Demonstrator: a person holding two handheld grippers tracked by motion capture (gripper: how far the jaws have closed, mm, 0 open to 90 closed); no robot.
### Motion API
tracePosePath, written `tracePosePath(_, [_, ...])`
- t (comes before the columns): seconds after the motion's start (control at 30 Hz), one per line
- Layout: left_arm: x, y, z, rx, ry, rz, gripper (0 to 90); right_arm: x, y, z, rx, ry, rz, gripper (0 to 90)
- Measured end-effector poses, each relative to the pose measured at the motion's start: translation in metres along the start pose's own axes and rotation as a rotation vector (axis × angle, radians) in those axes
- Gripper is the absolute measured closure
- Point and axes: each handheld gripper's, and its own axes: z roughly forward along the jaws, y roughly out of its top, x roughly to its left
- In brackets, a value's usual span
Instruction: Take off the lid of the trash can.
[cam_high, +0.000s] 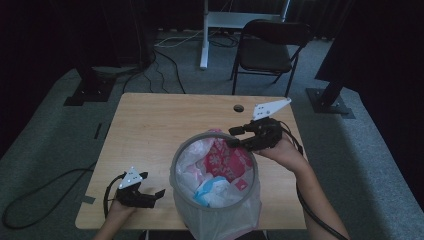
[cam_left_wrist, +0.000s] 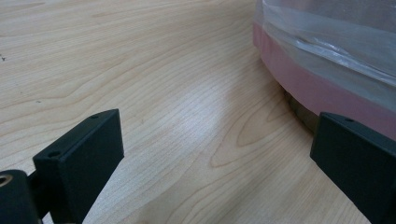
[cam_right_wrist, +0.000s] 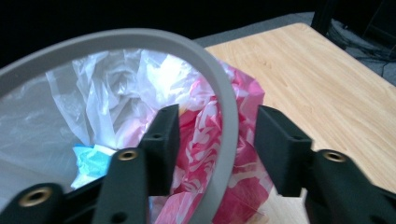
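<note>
Beside 1 bin (cam_high: 176, 159), left claw (cam_high: 152, 186) gapes empty; right claw (cam_right_wrist: 217, 128) straddles its rim, not clamped.

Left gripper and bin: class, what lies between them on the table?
Only bare table, seen in the left gripper view between the left gripper and the bin.

bin (cam_high: 215, 200) on table (cam_high: 150, 130) | bags (cam_high: 220, 165) inside (crumpled) | chair (cam_high: 265, 50) behind
</note>
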Motion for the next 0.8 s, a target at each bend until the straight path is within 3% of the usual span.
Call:
tracePosePath(0.3, [-0.002, 0.0, 0.0, 0.003, 0.006, 0.009, 2.7, 0.0, -0.003, 0.007, 0.037, -0.023, -0.008, 71.2])
tracePosePath(0.4, [-0.002, 0.0, 0.001, 0.003, 0.005, 0.009, 2.7, 0.001, -0.003, 0.007, 0.039, -0.025, -0.009, 74.0])
tracePosePath(0.53, [-0.001, 0.0, 0.0, 0.002, 0.005, 0.003, 2.7, 0.006, 0.0, 0.008, 0.068, -0.072, -0.037, 75.4])
tracePosePath(0.8, [-0.001, 0.0, 0.0, 0.001, 0.007, 0.001, 2.7, 0.008, 0.007, 0.012, 0.098, -0.121, -0.022, 79.7])
